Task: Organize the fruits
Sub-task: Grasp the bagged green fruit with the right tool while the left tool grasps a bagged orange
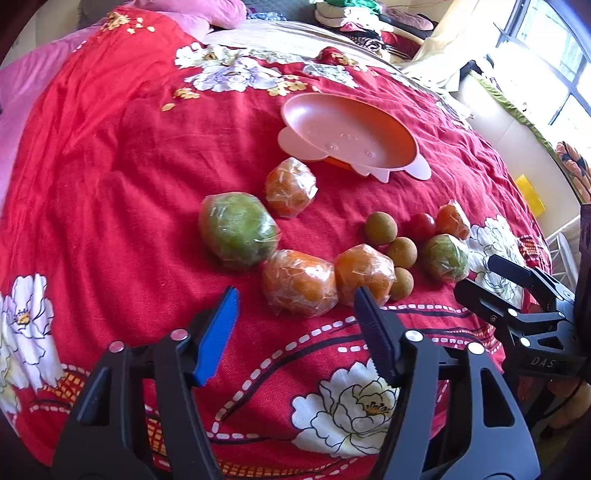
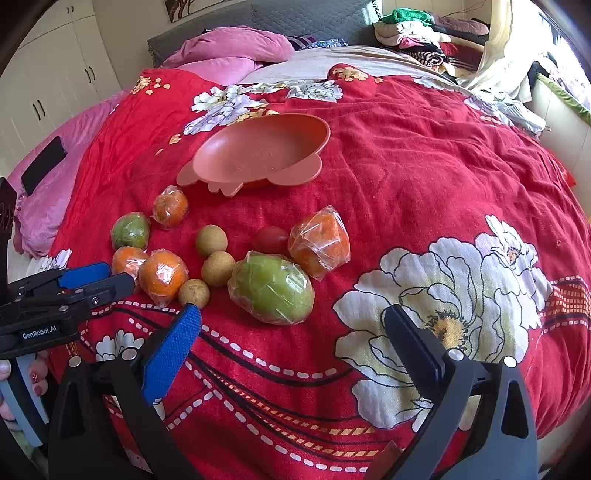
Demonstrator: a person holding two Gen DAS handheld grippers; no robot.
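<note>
Fruits lie on a red flowered bedspread (image 1: 122,173). Several wrapped oranges, e.g. one (image 1: 300,283) just ahead of my left gripper (image 1: 295,295), which is open and empty. A wrapped green fruit (image 1: 238,230) lies to its far left. Three small brown round fruits (image 1: 381,228), a red tomato (image 1: 422,223) and a smaller wrapped green fruit (image 1: 446,257) lie to the right. An empty pink bowl (image 1: 345,136) stands behind them. My right gripper (image 2: 291,317) is open and empty, just short of the wrapped green fruit (image 2: 271,290). The bowl (image 2: 258,153) shows beyond.
Pink pillows (image 2: 236,55) and piled clothes (image 2: 417,29) lie at the bed's far end. A black phone (image 2: 42,164) lies on the pink sheet at left. A window (image 1: 554,48) and a low ledge are at the right.
</note>
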